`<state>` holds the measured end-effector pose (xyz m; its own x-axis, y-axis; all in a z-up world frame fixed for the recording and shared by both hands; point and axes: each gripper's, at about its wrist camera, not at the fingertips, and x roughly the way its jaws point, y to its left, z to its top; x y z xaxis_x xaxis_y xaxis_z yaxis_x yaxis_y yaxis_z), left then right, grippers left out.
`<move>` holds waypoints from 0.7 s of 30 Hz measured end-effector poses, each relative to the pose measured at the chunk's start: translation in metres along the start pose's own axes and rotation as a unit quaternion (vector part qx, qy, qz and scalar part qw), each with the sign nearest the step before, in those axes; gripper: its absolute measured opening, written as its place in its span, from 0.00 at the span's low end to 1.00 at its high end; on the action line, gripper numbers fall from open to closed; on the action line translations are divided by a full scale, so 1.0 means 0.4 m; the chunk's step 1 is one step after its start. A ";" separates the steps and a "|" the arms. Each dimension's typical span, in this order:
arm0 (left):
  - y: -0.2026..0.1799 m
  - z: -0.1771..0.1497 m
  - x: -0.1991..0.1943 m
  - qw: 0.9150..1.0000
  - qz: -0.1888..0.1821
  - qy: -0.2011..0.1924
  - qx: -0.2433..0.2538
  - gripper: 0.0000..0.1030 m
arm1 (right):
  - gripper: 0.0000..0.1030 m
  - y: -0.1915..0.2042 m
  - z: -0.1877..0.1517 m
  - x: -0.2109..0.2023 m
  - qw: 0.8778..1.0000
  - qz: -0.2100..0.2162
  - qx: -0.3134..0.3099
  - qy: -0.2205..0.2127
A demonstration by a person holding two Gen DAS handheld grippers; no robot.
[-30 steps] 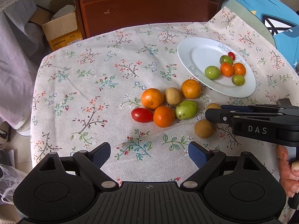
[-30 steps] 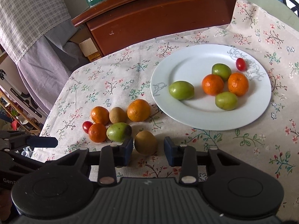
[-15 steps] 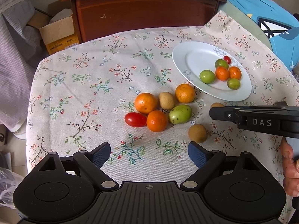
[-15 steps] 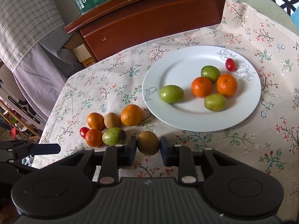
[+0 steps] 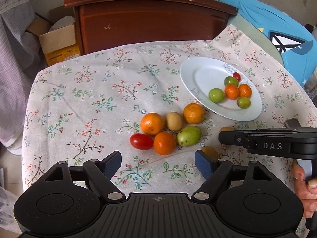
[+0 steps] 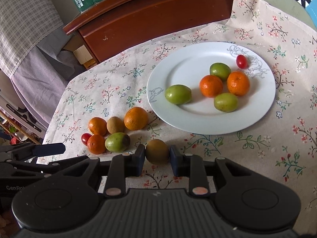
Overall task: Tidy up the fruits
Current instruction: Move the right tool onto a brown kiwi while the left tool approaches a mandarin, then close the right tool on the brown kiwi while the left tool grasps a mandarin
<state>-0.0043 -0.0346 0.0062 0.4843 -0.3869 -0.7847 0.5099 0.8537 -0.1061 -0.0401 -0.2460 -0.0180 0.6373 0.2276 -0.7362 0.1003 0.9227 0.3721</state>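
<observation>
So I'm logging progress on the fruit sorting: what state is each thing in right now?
Right gripper: shut on the brown fruit.
Left gripper: open, nothing between its fingers; jaws have just been closing.
Plate: six fruits on it.
Loose fruits: six clustered on the tablecloth.

A home: floral tablecloth (image 5: 111, 91), wooden cabinet (image 5: 150, 19), hanging laundry (image 6: 25, 19).

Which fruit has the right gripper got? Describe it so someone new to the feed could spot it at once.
Start at the white plate on the floral tablecloth. Just in front of its near rim, the right gripper is shut on a brown fruit. Unlike the other brown fruit, it sits alone, apart from the cluster of oranges.
</observation>
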 end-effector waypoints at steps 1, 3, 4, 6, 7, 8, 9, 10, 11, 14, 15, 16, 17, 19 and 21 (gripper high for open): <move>-0.004 -0.001 0.004 1.000 -0.002 0.001 0.004 0.68 | 0.26 -0.001 0.000 0.000 1.000 0.001 0.001 0.000; -0.007 -0.002 0.016 1.000 -0.002 0.005 0.005 0.63 | 0.26 -0.003 0.001 0.001 1.000 0.002 0.003 0.000; -0.006 -0.003 0.022 1.000 -0.004 0.006 0.004 0.57 | 0.27 -0.003 0.001 0.001 1.000 0.002 0.003 0.000; -0.007 -0.004 0.034 1.000 -0.008 0.010 0.005 0.49 | 0.27 -0.003 0.001 0.000 1.000 0.001 0.002 0.000; -0.008 -0.004 0.038 1.000 -0.010 0.011 0.006 0.46 | 0.27 -0.003 0.001 0.000 1.000 0.001 0.002 0.000; -0.010 -0.005 0.039 1.000 -0.011 0.009 0.008 0.44 | 0.27 -0.003 0.001 0.000 1.000 0.002 0.003 0.000; -0.012 -0.005 0.041 1.000 -0.012 0.006 0.011 0.41 | 0.27 -0.003 0.001 0.000 1.000 0.002 0.003 0.000; -0.014 -0.005 0.042 1.000 -0.014 0.004 0.014 0.40 | 0.27 -0.004 0.002 0.000 1.000 0.002 0.004 0.000; -0.018 -0.004 0.045 1.000 -0.015 0.002 0.017 0.40 | 0.27 -0.003 0.002 0.001 1.000 0.002 0.004 0.000; -0.022 -0.001 0.056 1.000 -0.005 0.002 0.020 0.40 | 0.27 -0.004 0.002 0.001 1.000 0.003 0.004 0.000; -0.022 0.001 0.059 1.000 -0.004 0.001 0.020 0.40 | 0.27 -0.004 0.002 0.001 1.000 0.003 0.004 0.000; -0.021 0.002 0.062 1.000 -0.002 0.000 0.020 0.40 | 0.27 -0.004 0.002 0.001 1.000 0.003 0.004 0.000; -0.021 0.003 0.065 1.000 0.000 0.000 0.019 0.40 | 0.27 -0.004 0.002 0.001 1.000 0.003 0.004 0.000; -0.018 0.004 0.071 1.000 -0.001 0.001 0.017 0.40 | 0.27 -0.004 0.002 0.001 1.000 0.003 0.004 0.000; -0.019 0.006 0.073 1.000 -0.001 0.000 0.016 0.40 | 0.27 -0.004 0.003 0.001 1.000 0.003 0.005 0.000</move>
<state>0.0077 -0.0531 -0.0147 0.4829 -0.3895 -0.7843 0.5344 0.8406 -0.0884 -0.0392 -0.2476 -0.0182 0.6377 0.2331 -0.7342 0.1045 0.9181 0.3823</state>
